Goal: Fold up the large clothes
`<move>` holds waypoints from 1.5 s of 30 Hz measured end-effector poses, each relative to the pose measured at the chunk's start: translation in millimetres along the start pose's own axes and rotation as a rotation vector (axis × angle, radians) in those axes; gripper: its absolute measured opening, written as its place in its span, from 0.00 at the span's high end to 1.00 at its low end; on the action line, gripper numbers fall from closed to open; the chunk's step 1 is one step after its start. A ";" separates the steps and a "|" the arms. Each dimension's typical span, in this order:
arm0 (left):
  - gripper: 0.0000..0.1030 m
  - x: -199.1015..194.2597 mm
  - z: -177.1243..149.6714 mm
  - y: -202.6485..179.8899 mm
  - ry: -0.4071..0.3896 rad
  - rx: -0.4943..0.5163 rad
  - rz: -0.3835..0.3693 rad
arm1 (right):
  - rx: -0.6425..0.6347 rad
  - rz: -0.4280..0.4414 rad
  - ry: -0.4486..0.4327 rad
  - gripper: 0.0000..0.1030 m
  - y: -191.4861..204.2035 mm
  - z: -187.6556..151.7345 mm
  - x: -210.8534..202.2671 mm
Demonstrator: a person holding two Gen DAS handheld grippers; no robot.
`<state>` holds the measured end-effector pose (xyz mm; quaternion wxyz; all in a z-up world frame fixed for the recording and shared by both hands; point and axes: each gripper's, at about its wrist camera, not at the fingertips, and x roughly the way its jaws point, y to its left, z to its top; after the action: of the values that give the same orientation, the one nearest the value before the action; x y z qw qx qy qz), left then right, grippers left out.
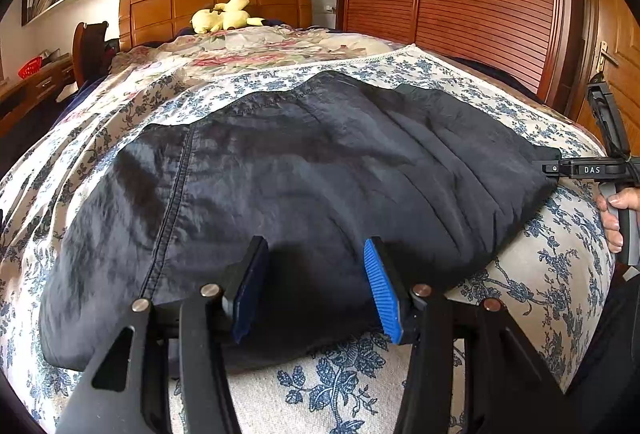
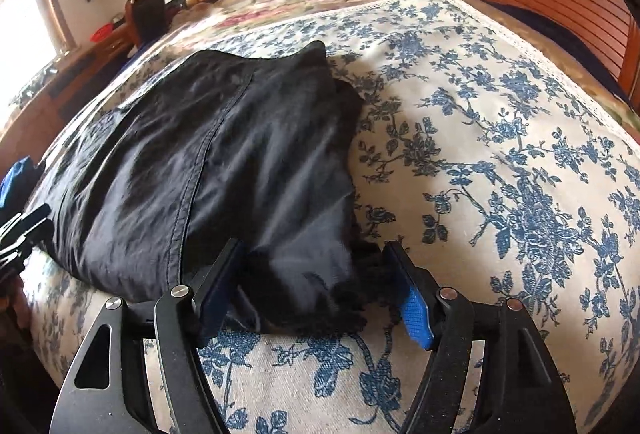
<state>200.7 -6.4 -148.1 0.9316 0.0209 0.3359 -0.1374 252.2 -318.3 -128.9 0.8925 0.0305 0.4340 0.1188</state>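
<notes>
In the left wrist view the dark garment (image 1: 288,185) fills the middle of the frame, spread on the bed (image 1: 520,266) over its blue-flowered cover. It already lies as a compact slab with doubled layers and a straight seam running down its left part, so I judge at least one fold is made. Its lower edge sits between the pads of the left claw (image 1: 316,290), which stand apart with cloth beneath them; whether they press on it I cannot tell. At the right edge of that frame the right claw (image 1: 554,168) reaches the garment's right corner, with a hand (image 1: 614,220) on its handle below.

In the right wrist view the garment (image 2: 208,169) occupies the left half of the frame, and its near corner bunches, thick and a little ragged, in the lower middle. The right claw (image 2: 316,294) stands open around that corner, pads not squeezing it. The bed (image 2: 500,173) to the right is bare cover. What seems left: take hold of this end, fold it across once more and flatten the bundle.
</notes>
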 end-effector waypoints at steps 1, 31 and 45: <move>0.52 0.1 0.0 0.0 0.000 0.000 0.000 | -0.001 0.009 -0.002 0.45 0.0 0.1 -0.1; 0.52 -75.6 -1.0 53.1 -0.129 -0.073 0.004 | -0.264 0.151 -0.277 0.94 151.6 83.9 -77.4; 0.52 -129.6 -32.6 120.9 -0.161 -0.191 0.090 | -0.493 0.282 -0.292 0.96 326.9 110.3 -40.9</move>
<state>117.7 145.4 -97.9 0.9585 -0.0641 0.2703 -0.0641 253.5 -5.6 22.6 0.9005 -0.1102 0.2509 0.3375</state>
